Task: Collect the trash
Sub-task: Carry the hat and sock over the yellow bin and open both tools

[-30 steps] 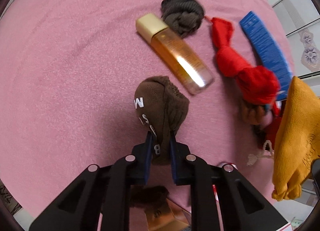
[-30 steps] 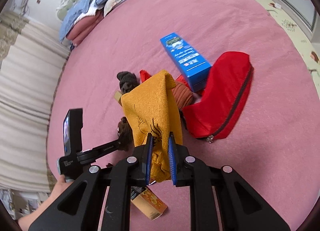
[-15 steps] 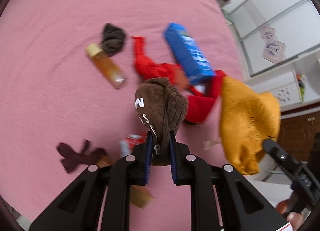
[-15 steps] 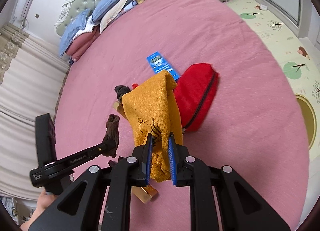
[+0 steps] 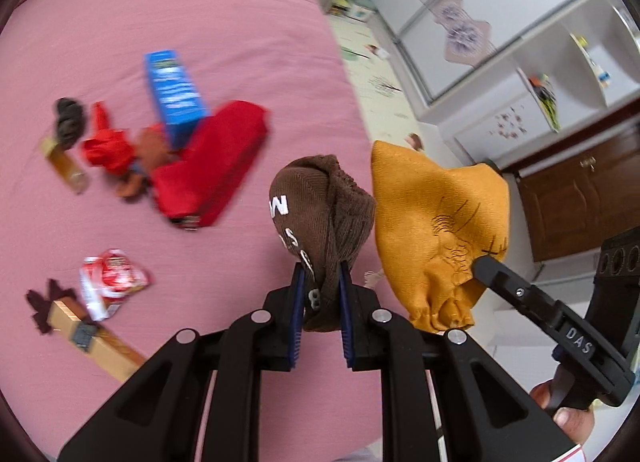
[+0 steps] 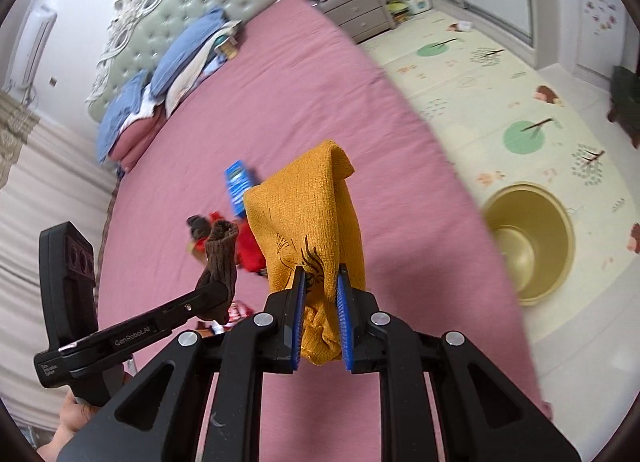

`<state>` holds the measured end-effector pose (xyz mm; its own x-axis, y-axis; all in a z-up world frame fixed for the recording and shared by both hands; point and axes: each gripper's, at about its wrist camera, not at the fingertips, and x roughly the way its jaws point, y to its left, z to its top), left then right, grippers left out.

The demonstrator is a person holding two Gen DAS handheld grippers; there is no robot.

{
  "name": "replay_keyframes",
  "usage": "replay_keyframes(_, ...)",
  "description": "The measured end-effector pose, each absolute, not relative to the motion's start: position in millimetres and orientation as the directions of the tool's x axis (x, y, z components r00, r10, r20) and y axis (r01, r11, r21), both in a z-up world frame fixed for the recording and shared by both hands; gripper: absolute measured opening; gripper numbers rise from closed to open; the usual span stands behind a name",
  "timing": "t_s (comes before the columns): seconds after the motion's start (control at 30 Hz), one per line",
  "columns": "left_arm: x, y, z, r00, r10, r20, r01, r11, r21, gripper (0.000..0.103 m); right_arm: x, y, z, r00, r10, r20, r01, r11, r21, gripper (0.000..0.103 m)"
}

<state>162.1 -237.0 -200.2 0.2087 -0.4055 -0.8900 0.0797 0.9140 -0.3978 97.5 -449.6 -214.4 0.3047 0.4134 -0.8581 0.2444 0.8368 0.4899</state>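
Note:
My left gripper (image 5: 320, 282) is shut on a brown sock (image 5: 316, 202) with white letters, held above the pink bed (image 5: 200, 22). In the right wrist view that brown sock (image 6: 220, 250) hangs from the left gripper (image 6: 212, 294) at the lower left. My right gripper (image 6: 322, 286) is shut on a mustard-yellow sock (image 6: 308, 214); the left wrist view shows the yellow sock (image 5: 436, 222) just right of the brown one. A yellow bin (image 6: 528, 242) stands on the floor mat to the right of the bed.
On the bed lie a blue box (image 5: 174, 90), a red pouch (image 5: 212, 166), a red cloth (image 5: 106, 146), a dark sock ball (image 5: 70, 120), an amber bottle (image 5: 64, 166), a red-and-white wrapper (image 5: 110, 278) and a tan box (image 5: 96, 342). Pillows (image 6: 168, 78) sit at the headboard.
Both grippers have risen and swung toward the bed's right edge with their socks. The items on the bed look smaller and farther left; the floor mat and yellow bin have come into view.

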Motion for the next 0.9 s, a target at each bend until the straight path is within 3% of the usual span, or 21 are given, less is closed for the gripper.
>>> replay_keyframes(0.43,170,-409,-215,0.094,-0.469,-0.878,0.262,0.863,-0.433,0.016,58,-598,-224,0.34,0.296,-0.893,0.406,0.81,0.423,0.015)
replay_keyframes(0.9,195,-543,-249,-0.013,-0.472,-0.882,0.376,0.815,-0.441,0.016,37,-702,-261,0.329,0.233,-0.915,0.541,0.748,0.385,0.015)
